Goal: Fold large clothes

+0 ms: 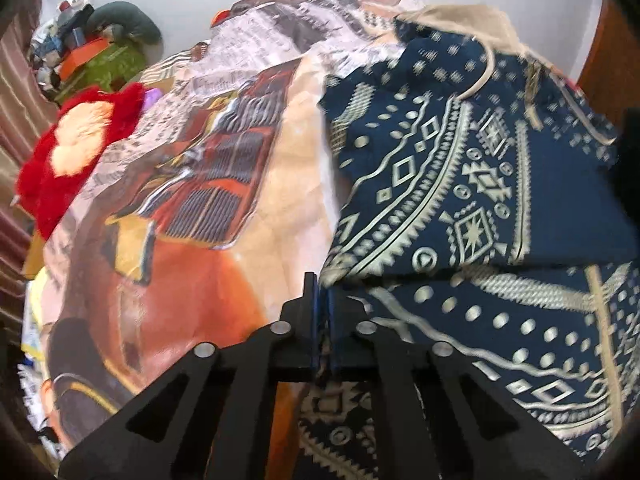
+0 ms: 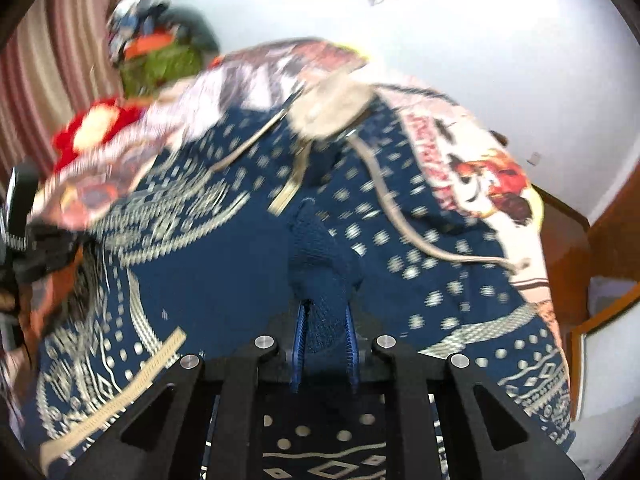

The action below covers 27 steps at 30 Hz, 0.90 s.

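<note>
A navy hoodie (image 1: 460, 184) with a cream geometric print lies on a bed, its cream hood (image 1: 452, 20) at the far end. My left gripper (image 1: 321, 292) is shut on the hoodie's near left edge. In the right wrist view the same hoodie (image 2: 224, 248) spreads across the bed, with the hood (image 2: 332, 108) and a drawstring (image 2: 404, 220) showing. My right gripper (image 2: 325, 320) is shut on a bunched ribbed navy cuff (image 2: 324, 256) of the hoodie.
The hoodie lies on a printed bedsheet (image 1: 192, 208) with a car picture. A red plush toy (image 1: 76, 148) sits at the bed's left edge. A pile of boxes and toys (image 1: 100, 52) stands beyond it. Striped curtains (image 2: 52, 80) hang left. A wooden bed frame (image 2: 580, 248) is at right.
</note>
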Motion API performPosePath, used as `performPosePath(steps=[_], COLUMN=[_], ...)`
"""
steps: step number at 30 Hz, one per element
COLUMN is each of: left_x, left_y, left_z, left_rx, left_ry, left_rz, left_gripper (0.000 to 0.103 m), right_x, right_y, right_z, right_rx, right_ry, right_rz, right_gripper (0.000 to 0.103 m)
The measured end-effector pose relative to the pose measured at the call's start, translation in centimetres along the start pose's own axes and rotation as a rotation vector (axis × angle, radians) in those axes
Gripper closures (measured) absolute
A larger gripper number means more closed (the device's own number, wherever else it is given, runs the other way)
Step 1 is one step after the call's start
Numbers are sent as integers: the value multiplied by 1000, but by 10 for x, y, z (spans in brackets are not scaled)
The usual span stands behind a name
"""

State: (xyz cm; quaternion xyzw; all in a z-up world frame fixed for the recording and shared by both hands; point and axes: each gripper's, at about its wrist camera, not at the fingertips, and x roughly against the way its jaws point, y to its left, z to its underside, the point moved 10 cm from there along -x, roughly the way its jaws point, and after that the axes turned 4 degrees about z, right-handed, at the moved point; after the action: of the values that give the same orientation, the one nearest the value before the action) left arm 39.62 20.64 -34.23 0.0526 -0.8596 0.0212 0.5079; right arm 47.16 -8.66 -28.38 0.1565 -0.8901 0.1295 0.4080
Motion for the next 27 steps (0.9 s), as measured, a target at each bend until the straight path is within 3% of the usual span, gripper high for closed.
performPosePath(steps=[6,13,16,19,21,23,27], left_x=[-8,-20,-22,-18,-14,-9,9], left_y=[-3,13,20,21,19,14,-4], left_z=[10,24,26,25,23,18,2], left_rx=[27,60,118,122,94,66,5], left_ry=[45,112,112,106,95,85,50], left_rz=[12,-43,-7,-6,-27,-31,-28], left_gripper=[98,98,98,98,98,98,94], right_x=[13,8,7,7,13,20,33], right_y=[-45,-92,-100,-108,-113,-119,-127], right_z=[4,46,62,74,75,73,65], right_rx=[-101,-230,-254,-260,-256,-261,-289], right_ry=[0,98,138,180,158,138,116], right_rz=[47,43,36,63,73,81,69], right_gripper=[88,88,87,67,51,45,45])
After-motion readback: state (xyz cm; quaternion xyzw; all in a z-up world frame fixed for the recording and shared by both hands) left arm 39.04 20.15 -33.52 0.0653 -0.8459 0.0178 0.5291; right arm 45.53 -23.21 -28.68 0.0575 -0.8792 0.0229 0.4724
